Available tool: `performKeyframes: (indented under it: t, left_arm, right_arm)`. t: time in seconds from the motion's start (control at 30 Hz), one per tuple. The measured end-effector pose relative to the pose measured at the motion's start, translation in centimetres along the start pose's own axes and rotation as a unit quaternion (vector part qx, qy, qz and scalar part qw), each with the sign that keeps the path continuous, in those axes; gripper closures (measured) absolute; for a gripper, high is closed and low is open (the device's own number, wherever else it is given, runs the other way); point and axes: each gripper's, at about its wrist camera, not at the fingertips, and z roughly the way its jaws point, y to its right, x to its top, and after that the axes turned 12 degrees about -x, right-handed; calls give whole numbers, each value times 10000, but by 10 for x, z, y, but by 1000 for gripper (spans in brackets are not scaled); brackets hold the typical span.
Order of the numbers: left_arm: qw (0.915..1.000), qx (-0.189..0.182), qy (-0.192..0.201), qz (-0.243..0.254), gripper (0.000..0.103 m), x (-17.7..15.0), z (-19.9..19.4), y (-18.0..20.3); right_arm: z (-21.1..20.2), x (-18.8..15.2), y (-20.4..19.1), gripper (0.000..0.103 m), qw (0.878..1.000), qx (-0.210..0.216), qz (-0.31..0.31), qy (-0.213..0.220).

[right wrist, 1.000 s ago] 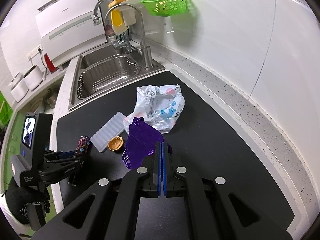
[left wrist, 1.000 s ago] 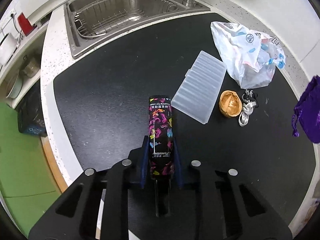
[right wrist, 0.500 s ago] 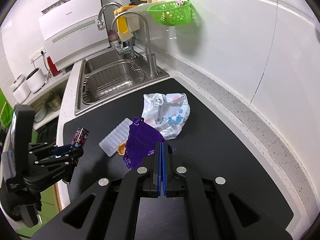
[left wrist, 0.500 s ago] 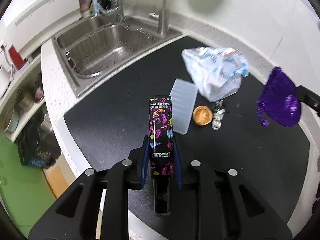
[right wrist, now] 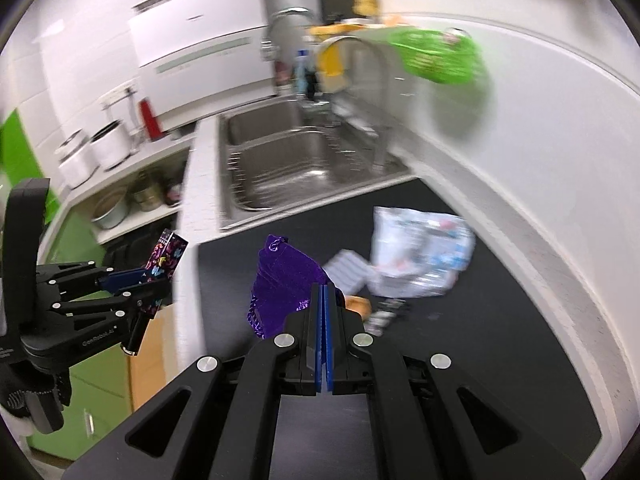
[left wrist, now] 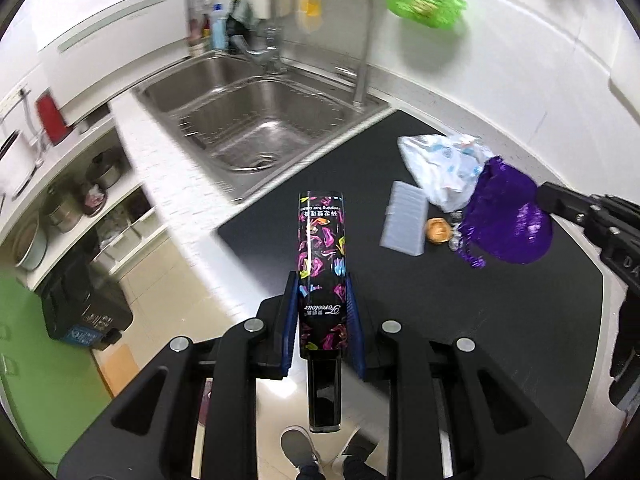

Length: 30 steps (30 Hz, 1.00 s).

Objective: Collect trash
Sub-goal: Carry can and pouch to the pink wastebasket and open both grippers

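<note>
My left gripper [left wrist: 322, 280] is shut on a tall black box with a bright pink, yellow and blue print [left wrist: 322, 256], held up past the counter's front edge, over the floor. From the right wrist view the same box [right wrist: 166, 258] and left gripper [right wrist: 132, 280] hang left of the counter. My right gripper [right wrist: 324, 288] is shut on a purple velvet pouch [right wrist: 286, 280], which dangles above the black mat. That pouch [left wrist: 508, 216] shows at the right of the left wrist view. On the mat lie a crumpled white plastic bag [left wrist: 444, 160], a clear ridged lid [left wrist: 404, 218] and an orange shell-like piece [left wrist: 438, 230].
A steel sink [left wrist: 248, 120] with a tall tap [left wrist: 360, 40] lies behind the black mat [left wrist: 340, 168]. A green basket [left wrist: 424, 0] hangs on the wall. A black bin [left wrist: 80, 308] stands on the floor at the left, below open shelves with pots. A person's shoes [left wrist: 298, 446] show below.
Both grippers have pulled up and back from the counter, carrying the box and the pouch. The left one now hangs beyond the counter edge over the floor, and the view is blurred by motion.
</note>
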Motion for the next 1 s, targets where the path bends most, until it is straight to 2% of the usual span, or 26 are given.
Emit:
performKeyframes:
  t: [0.27,0.5,0.73,0.87,1.0]
  left_arm:
    - [9968,193,370,-683,81,-47,-62,-94]
    - [9852,578,392,-1563,81,-117,-90,-180]
    - [9645,808,99,-2512,81,-204,-61,-268]
    - [9507,830,-146,-2986,81,-255,-23,-314]
    - [9416,791,-318,-3258,81,-299,24,-349]
  right_arm:
    - [13,11,-114,103,9940,846,-689,-111]
    - [46,-1,-233,103,9755,1594,-1457,-410]
    - [98,-38,-337,103,9517,1934,-2214,-890]
    - [137,-68,-382,103,9381,2031,-2566,-1135]
    - [191,-109,-418,103,9271,2046,-2804,-1413]
